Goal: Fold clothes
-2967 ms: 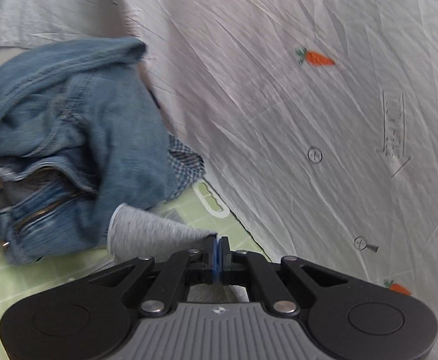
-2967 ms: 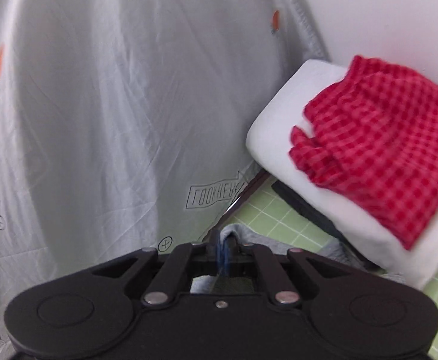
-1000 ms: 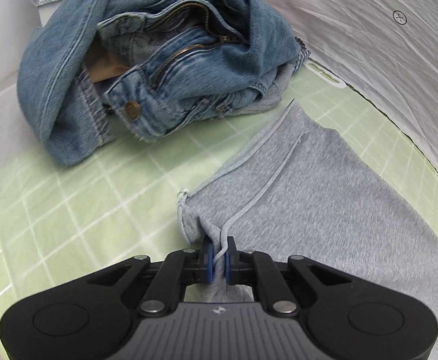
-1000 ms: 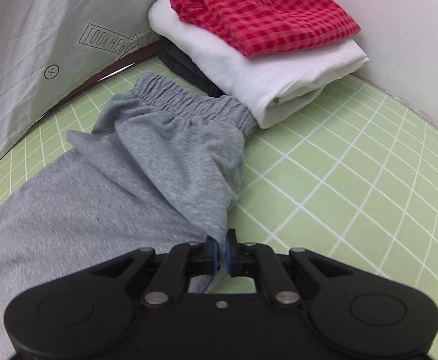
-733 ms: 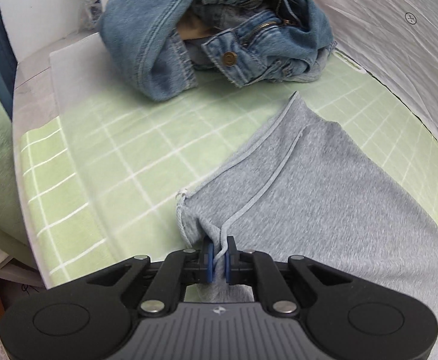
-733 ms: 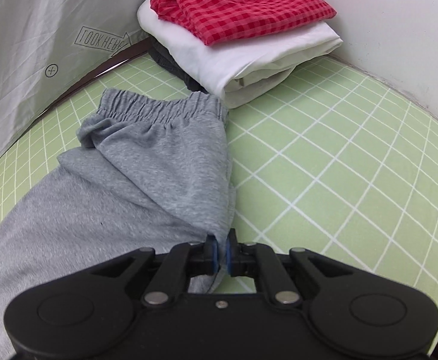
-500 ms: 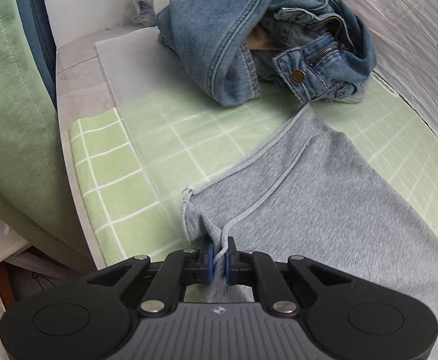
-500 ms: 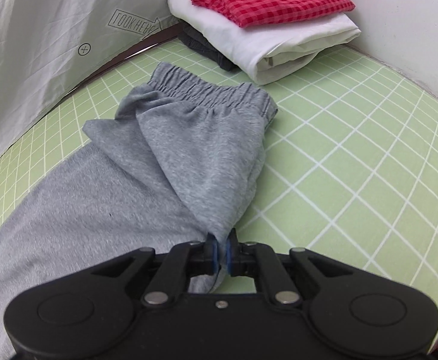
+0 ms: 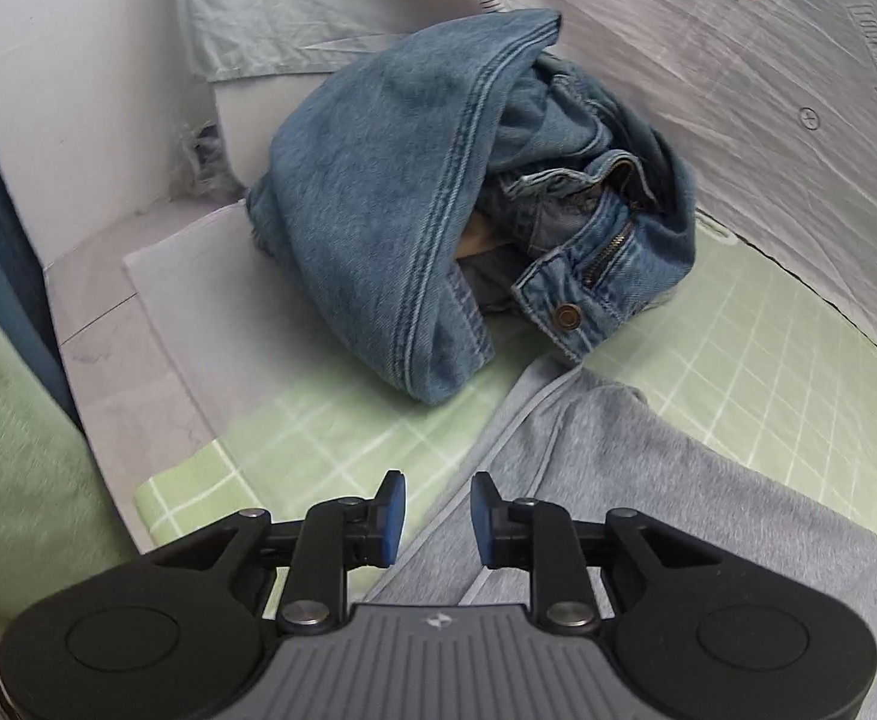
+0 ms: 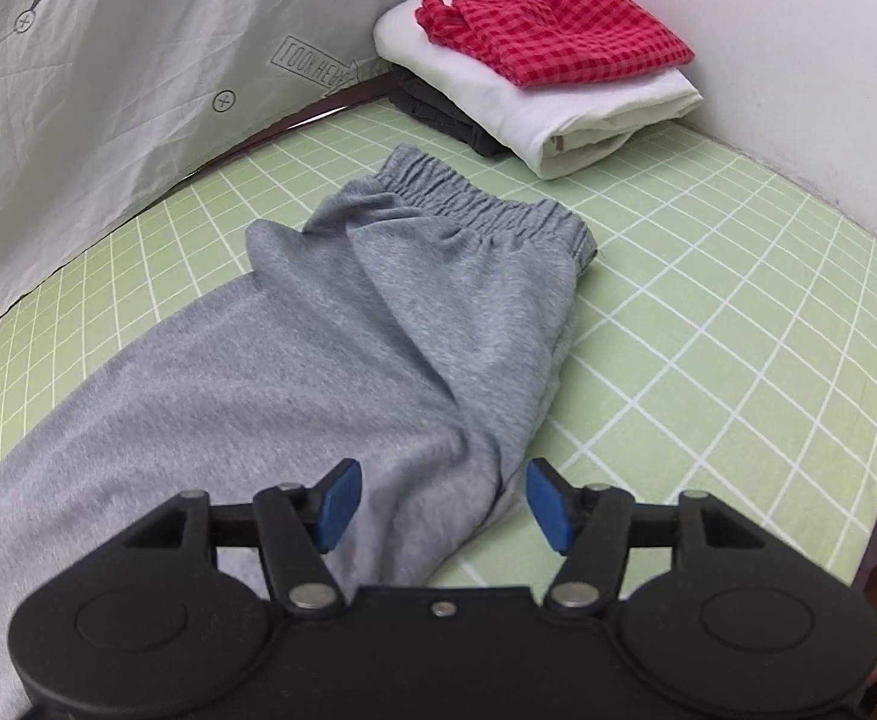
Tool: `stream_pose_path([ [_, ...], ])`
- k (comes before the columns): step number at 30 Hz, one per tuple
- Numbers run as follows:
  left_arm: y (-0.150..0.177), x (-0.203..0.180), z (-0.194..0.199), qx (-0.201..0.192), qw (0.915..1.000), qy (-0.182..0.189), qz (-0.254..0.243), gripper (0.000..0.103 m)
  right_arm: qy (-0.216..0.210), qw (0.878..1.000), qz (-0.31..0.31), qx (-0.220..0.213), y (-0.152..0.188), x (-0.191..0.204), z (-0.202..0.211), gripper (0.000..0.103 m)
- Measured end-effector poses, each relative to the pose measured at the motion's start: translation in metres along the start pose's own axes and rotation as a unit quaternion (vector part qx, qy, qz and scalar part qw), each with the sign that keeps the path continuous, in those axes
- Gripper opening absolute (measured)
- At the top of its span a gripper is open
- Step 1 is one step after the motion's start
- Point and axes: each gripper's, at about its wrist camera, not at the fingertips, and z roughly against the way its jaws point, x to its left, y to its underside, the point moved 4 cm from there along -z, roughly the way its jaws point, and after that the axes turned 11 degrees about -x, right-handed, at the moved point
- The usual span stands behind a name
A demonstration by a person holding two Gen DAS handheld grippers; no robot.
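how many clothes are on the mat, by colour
grey: 1, the sweatpants, spread flat
blue: 1, the crumpled jeans
red check: 1, the folded garment topping the stack
white: 1, the folded piece under it
dark: 1, the folded piece at the bottom
total: 5

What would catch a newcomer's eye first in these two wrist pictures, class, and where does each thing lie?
The grey sweatpants stretch across the green grid mat, waistband at the far end. A rumpled heap of blue jeans sits beyond the left gripper, and a red checked garment tops a folded stack in the far corner past the right gripper. Both grippers' jaws are opening, gripping nothing.
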Motion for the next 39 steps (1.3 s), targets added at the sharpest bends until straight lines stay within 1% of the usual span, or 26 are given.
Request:
stream_pose_path([
  [1,-0.001,-0.005,-0.006,0.002,0.9998,0.017,-0.011,0.03,-0.001,1.0,0.011,-0.006,0.002,0.01,0.005,0.076],
  [2,-0.002,-0.01,-0.012,0.005,0.9992,0.033,-0.021,0.03,-0.004,1.0,0.019,-0.009,0.005,0.017,0.008,0.08],
  [4,0.002,-0.021,-0.026,0.015,0.9971,0.064,-0.037,0.031,-0.012,0.999,0.038,-0.013,0.011,0.039,0.014,0.085],
  [5,0.004,-0.026,-0.032,0.018,0.9961,0.075,-0.044,0.034,-0.017,0.999,0.043,-0.011,0.014,0.048,0.016,0.087],
  [6,0.005,-0.03,-0.038,0.021,0.9955,0.078,-0.05,0.037,-0.021,0.999,0.048,-0.009,0.017,0.057,0.018,0.088],
  [8,0.008,-0.037,-0.051,0.027,0.9941,0.085,-0.062,0.049,-0.03,0.998,0.055,-0.002,0.023,0.074,0.02,0.091],
  [9,0.009,-0.041,-0.057,0.03,0.9934,0.088,-0.067,0.052,-0.034,0.998,0.058,0.004,0.027,0.082,0.021,0.092],
  [10,0.009,-0.044,-0.062,0.032,0.9931,0.087,-0.073,0.056,-0.039,0.997,0.062,0.009,0.03,0.089,0.022,0.096],
  [11,0.009,-0.045,-0.065,0.031,0.9937,0.077,-0.075,0.056,-0.043,0.997,0.069,0.009,0.031,0.095,0.025,0.098],
  [12,0.01,-0.046,-0.067,0.029,0.9938,0.077,-0.074,0.056,-0.046,0.996,0.076,0.009,0.033,0.102,0.027,0.098],
  [14,0.011,-0.047,-0.069,0.028,0.9931,0.092,-0.067,0.056,-0.051,0.995,0.089,0.01,0.036,0.113,0.031,0.098],
  [15,0.011,-0.048,-0.07,0.027,0.9927,0.099,-0.064,0.055,-0.051,0.994,0.092,0.012,0.036,0.116,0.031,0.098],
  [16,0.012,-0.049,-0.071,0.026,0.9924,0.105,-0.059,0.048,-0.052,0.994,0.093,0.014,0.037,0.119,0.031,0.098],
  [17,0.013,-0.05,-0.071,0.024,0.9925,0.107,-0.055,0.029,-0.052,0.994,0.094,0.016,0.038,0.121,0.031,0.098],
  [19,0.015,-0.051,-0.072,0.023,0.9929,0.104,-0.054,0.008,-0.047,0.994,0.094,0.02,0.038,0.126,0.029,0.098],
  [21,0.017,-0.053,-0.072,0.021,0.9932,0.099,-0.058,0.008,-0.047,0.994,0.094,0.022,0.038,0.13,0.03,0.098],
  [23,0.017,-0.055,-0.07,0.015,0.9917,0.101,-0.078,0.003,-0.049,0.994,0.097,0.022,0.039,0.134,0.031,0.098],
  [25,0.017,-0.056,-0.068,0.007,0.9903,0.099,-0.097,0.002,-0.049,0.993,0.103,0.024,0.043,0.138,0.032,0.098],
  [29,0.002,-0.05,-0.056,-0.024,0.9902,0.072,-0.117,0.002,-0.048,0.993,0.099,0.033,0.05,0.14,0.033,0.098],
  [32,-0.017,-0.045,-0.046,-0.057,0.9894,0.041,-0.127,0.002,-0.042,0.994,0.094,0.037,0.051,0.137,0.034,0.098],
  [34,-0.023,-0.041,-0.048,-0.056,0.9906,0.025,-0.122,0.002,-0.039,0.995,0.089,0.038,0.05,0.134,0.033,0.098],
  [37,-0.02,-0.033,-0.058,-0.032,0.9939,0.015,-0.105,0.003,-0.038,0.995,0.081,0.043,0.05,0.13,0.03,0.098],
  [38,-0.017,-0.033,-0.057,-0.028,0.9938,0.014,-0.107,0.008,-0.038,0.995,0.079,0.044,0.05,0.13,0.029,0.098],
  [39,-0.015,-0.033,-0.056,-0.023,0.9936,0.013,-0.11,0.008,-0.039,0.995,0.077,0.045,0.049,0.129,0.028,0.098],
])
